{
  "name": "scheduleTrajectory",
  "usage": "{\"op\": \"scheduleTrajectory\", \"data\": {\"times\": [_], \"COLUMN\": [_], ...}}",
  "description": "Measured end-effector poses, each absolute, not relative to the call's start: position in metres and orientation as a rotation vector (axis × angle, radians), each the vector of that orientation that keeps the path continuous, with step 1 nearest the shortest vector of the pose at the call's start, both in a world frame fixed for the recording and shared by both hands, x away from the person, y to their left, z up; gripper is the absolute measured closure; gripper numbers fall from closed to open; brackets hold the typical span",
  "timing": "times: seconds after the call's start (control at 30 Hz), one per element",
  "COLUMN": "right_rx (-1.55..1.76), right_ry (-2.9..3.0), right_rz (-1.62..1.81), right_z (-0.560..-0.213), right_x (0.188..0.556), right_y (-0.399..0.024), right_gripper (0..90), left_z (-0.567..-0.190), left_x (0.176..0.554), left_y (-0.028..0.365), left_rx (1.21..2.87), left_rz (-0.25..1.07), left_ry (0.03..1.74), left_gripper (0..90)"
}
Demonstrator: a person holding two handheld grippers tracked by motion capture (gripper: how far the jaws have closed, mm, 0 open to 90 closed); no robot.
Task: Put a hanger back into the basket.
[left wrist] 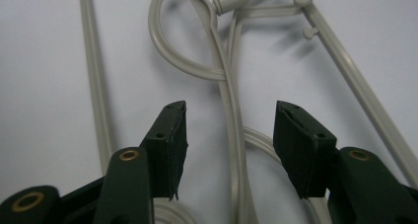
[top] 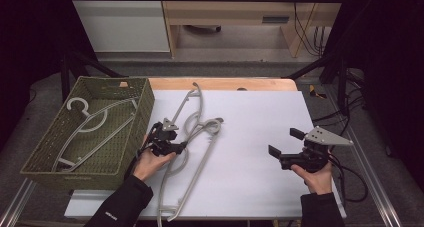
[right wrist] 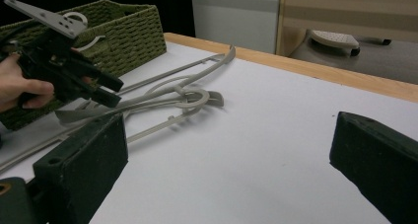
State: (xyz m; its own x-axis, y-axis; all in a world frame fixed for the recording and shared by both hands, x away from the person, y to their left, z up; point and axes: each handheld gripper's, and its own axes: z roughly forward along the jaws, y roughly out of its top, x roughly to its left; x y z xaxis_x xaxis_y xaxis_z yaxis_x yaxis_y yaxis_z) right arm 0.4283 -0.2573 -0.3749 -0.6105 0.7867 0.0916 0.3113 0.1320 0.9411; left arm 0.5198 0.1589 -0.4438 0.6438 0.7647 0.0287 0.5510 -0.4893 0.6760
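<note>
Several grey plastic hangers (top: 200,159) lie tangled on the white sheet (top: 250,117) just right of the basket. My left gripper (top: 181,147) is low over them. In the left gripper view its jaws (left wrist: 230,108) stand astride one hanger's thin bar (left wrist: 235,135), with a gap between each pad and the bar. The right gripper view shows this gripper (right wrist: 113,92) from the side, over the hangers (right wrist: 192,98). My right gripper (top: 282,142) is held above bare sheet at the right, open (right wrist: 229,135), with nothing between its jaws.
A green woven basket (top: 145,104) stands at the left with another grey hanger (top: 92,119) inside it; the right gripper view shows the basket (right wrist: 128,31) too. The table's wooden far edge (top: 225,83) runs behind the sheet. Cables trail off the right side.
</note>
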Motion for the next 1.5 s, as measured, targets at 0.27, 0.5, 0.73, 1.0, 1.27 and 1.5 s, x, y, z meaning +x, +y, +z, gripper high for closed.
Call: {"op": "scheduleTrajectory", "data": {"times": [0.27, 0.5, 0.73, 1.0, 1.27, 1.5], "right_rx": [1.064, 1.065, 1.066, 1.061, 1.061, 1.057], "right_ry": [1.994, 1.991, 1.994, 1.998, 1.993, 2.006], "right_rz": [1.481, 1.487, 1.484, 1.48, 1.481, 1.472], "right_z": [-0.376, -0.376, -0.376, -0.376, -0.376, -0.377], "right_x": [0.429, 0.429, 0.429, 0.429, 0.429, 0.429], "right_y": [-0.255, -0.255, -0.254, -0.254, -0.255, -0.253], "right_gripper": [1.5, 1.5, 1.5, 1.5, 1.5, 1.5], "left_z": [-0.458, -0.459, -0.456, -0.444, -0.436, -0.447], "left_x": [0.531, 0.535, 0.533, 0.522, 0.492, 0.482], "left_y": [0.154, 0.157, 0.157, 0.16, 0.159, 0.152], "left_rx": [2.24, 2.205, 2.223, 2.231, 2.274, 2.333], "left_rz": [0.401, 0.312, 0.319, 0.377, 0.365, 0.339], "left_ry": [1.039, 1.065, 1.072, 1.019, 0.88, 0.837], "left_gripper": [58.2, 72.7, 79.4, 81.5, 81.6, 81.5]}}
